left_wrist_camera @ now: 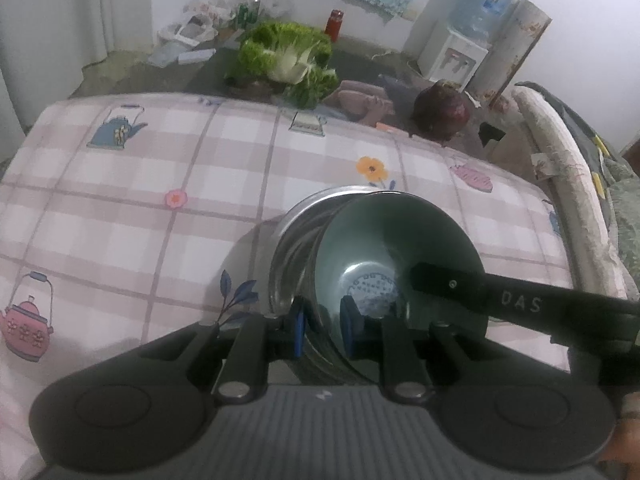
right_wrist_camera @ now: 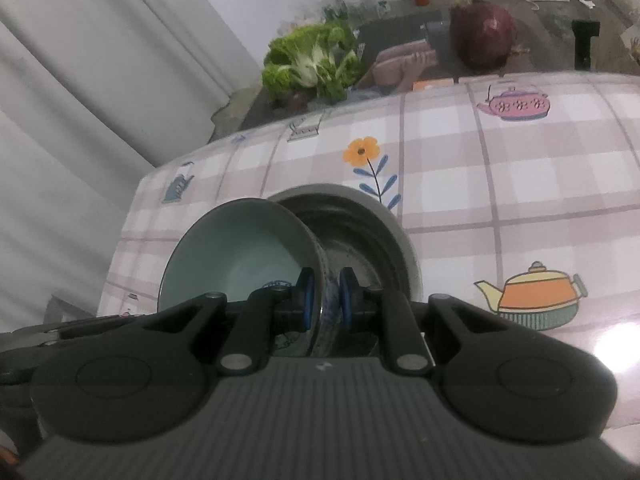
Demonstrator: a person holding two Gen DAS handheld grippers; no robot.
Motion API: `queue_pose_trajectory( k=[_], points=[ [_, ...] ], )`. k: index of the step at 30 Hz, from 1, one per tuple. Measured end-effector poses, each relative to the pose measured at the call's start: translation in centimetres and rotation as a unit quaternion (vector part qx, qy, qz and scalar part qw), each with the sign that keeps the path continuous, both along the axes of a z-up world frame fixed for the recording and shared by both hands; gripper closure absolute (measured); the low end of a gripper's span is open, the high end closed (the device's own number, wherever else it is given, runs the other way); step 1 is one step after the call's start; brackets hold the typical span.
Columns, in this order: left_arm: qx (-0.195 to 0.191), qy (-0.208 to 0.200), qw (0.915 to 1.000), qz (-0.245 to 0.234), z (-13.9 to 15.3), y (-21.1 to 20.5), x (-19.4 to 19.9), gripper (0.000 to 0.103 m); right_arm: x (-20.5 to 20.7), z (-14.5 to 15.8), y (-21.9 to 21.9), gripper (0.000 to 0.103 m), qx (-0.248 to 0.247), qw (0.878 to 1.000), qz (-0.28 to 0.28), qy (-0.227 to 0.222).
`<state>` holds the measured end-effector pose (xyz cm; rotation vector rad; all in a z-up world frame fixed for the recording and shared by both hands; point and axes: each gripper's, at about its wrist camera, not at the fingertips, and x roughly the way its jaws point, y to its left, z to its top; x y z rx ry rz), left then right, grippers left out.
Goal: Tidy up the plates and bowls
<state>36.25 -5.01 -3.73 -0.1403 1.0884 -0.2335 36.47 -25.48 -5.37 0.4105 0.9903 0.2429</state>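
A ceramic bowl [left_wrist_camera: 400,232] [right_wrist_camera: 240,248], pale green inside and blue-patterned outside, hangs tilted between both grippers. My left gripper [left_wrist_camera: 324,326] is shut on its near-left rim. My right gripper [right_wrist_camera: 326,300] is shut on the opposite rim, and one of its black fingers [left_wrist_camera: 448,284] reaches into the left wrist view from the right. A steel bowl [left_wrist_camera: 292,248] [right_wrist_camera: 360,232] sits on the table just beyond and below the ceramic bowl. Whether the two bowls touch I cannot tell.
The table carries a pink checked cloth [left_wrist_camera: 160,160] [right_wrist_camera: 520,180] with teapot and flower prints. Past its far edge lie a head of lettuce [left_wrist_camera: 288,56] [right_wrist_camera: 312,60] and a dark red cabbage [left_wrist_camera: 440,112] [right_wrist_camera: 482,36]. A sofa arm [left_wrist_camera: 560,160] runs along the right; a water dispenser [left_wrist_camera: 456,52] stands behind.
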Motion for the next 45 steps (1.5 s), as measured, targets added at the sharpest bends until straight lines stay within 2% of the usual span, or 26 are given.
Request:
queue_pose_trajectory(
  k=[5, 7, 9, 10, 11, 12, 13, 16, 18, 21, 25, 26, 28, 30, 31, 33, 36, 41, 44, 45],
  points=[
    [-0.007, 0.011, 0.9999, -0.003, -1.1, 0.5, 0.4, 0.084, 0.5, -0.9, 0.7, 0.088, -0.016, 1.000, 0.001, 0.006],
    [-0.013, 0.011, 0.9998, -0.007, -1.2, 0.6, 0.4, 0.082, 0.5, -1.1, 0.9, 0.086, -0.029, 1.000, 0.001, 0.005],
    [-0.015, -0.001, 0.9999, -0.008, -0.7, 0.7, 0.1, 0.076, 0.5, -1.2, 1.1, 0.085, -0.041, 0.999, 0.002, 0.004],
    [-0.014, -0.009, 0.9998, -0.009, -0.4, 0.7, -0.1, 0.074, 0.5, -1.1, 1.1, 0.081, -0.043, 0.999, 0.004, 0.002],
    [-0.015, -0.014, 0.9997, -0.011, -0.1, 0.7, -0.2, 0.065, 0.4, -0.9, 1.1, 0.076, -0.047, 0.999, 0.004, -0.002],
    [-0.018, -0.021, 0.9996, -0.011, 0.4, 0.8, -0.5, 0.057, 0.3, -0.6, 1.2, 0.061, -0.049, 0.999, 0.004, -0.006],
    [-0.021, -0.027, 0.9994, -0.010, 0.8, 0.9, -0.7, 0.055, 0.2, -0.2, 1.2, 0.047, -0.050, 0.999, 0.004, -0.011],
    [-0.020, -0.046, 0.9987, -0.011, 2.2, 1.2, -1.8, 0.045, -0.2, 1.2, 1.1, 0.027, -0.046, 0.998, 0.004, -0.029],
    [-0.021, -0.059, 0.9980, -0.009, 3.3, 1.6, -2.9, 0.036, -0.8, 2.3, 0.9, 0.022, -0.038, 0.999, -0.001, -0.037],
    [-0.017, -0.089, 0.9958, -0.014, 5.5, 2.5, -5.2, 0.025, -2.6, 4.0, 0.6, 0.021, -0.026, 0.998, -0.004, -0.053],
    [0.000, -0.158, 0.9869, -0.030, 8.9, 4.1, -10.4, 0.010, -7.4, 7.1, 0.4, 0.016, -0.028, 0.996, 0.000, -0.090],
    [0.017, -0.181, 0.9828, -0.031, 9.6, 4.4, -11.8, 0.006, -9.1, 8.1, 0.4, 0.015, -0.034, 0.994, 0.002, -0.104],
    [0.071, -0.235, 0.9689, -0.035, 10.6, 4.9, -15.6, 0.001, -12.6, 9.8, 0.5, 0.010, -0.052, 0.990, 0.001, -0.134],
    [0.114, -0.254, 0.9600, -0.029, 10.8, 5.5, -18.8, 0.001, -16.5, 11.4, 0.8, 0.001, -0.082, 0.982, -0.001, -0.168],
    [0.120, -0.257, 0.9586, -0.028, 11.0, 5.9, -20.1, 0.001, -18.9, 12.2, 1.1, 0.001, -0.102, 0.976, -0.005, -0.191],
    [0.104, -0.256, 0.9605, -0.030, 10.7, 7.4, -23.2, 0.001, -22.9, 13.1, 1.7, 0.001, -0.140, 0.964, -0.008, -0.226],
    [0.059, -0.232, 0.9705, -0.023, 9.5, 9.7, -26.9, 0.000, -28.7, 13.4, 3.2, 0.001, -0.188, 0.946, -0.024, -0.261],
    [-0.003, -0.177, 0.9837, 0.028, 5.8, 13.6, -31.6, 0.001, -35.2, 11.6, 5.4, 0.001, -0.201, 0.939, -0.053, -0.273],
    [-0.023, -0.161, 0.9856, 0.047, 3.8, 15.4, -33.5, 0.001, -38.1, 9.5, 7.4, 0.001, -0.218, 0.935, -0.061, -0.272],
    [-0.029, -0.158, 0.9859, 0.048, 3.3, 15.9, -34.0, 0.000, -38.8, 8.6, 7.9, 0.001, -0.216, 0.937, -0.067, -0.265]
  ],
)
